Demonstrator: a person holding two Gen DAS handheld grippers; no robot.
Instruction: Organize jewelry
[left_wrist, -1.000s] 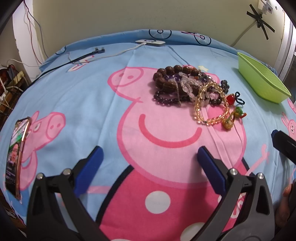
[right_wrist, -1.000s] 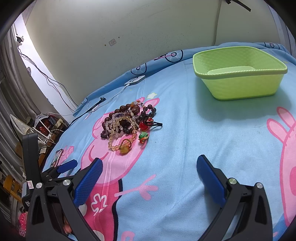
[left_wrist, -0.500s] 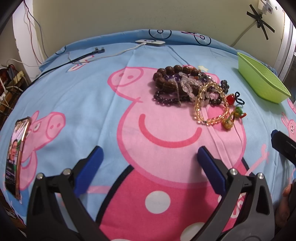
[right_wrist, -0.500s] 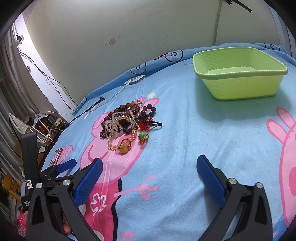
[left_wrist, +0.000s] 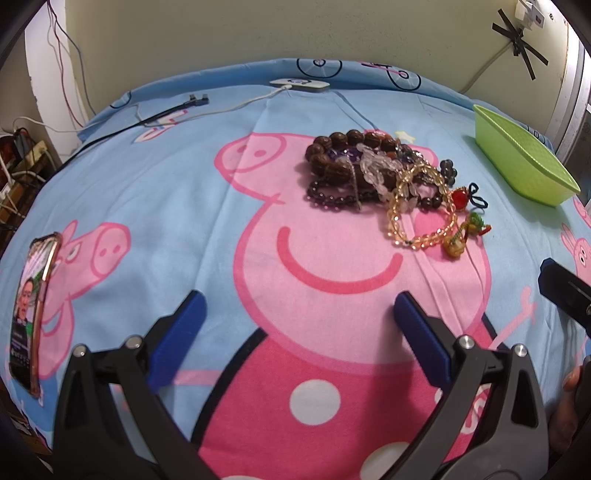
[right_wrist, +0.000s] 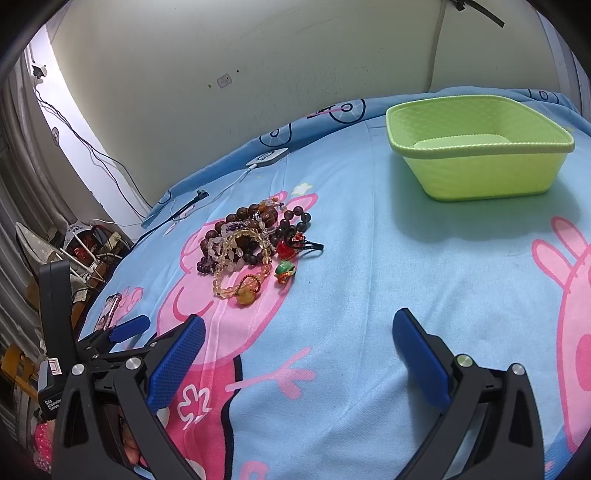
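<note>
Each claw has black angular arms, silver screws and blue ribbed pads.

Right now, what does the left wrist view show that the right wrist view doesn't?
Only the left wrist view shows the phone's lit screen and black tape crossed on the wall. Only the right wrist view shows inside the green basket, which looks empty. Both share the jewelry pile, the cartoon bedsheet and open tongs: left tongs, right tongs.
</note>
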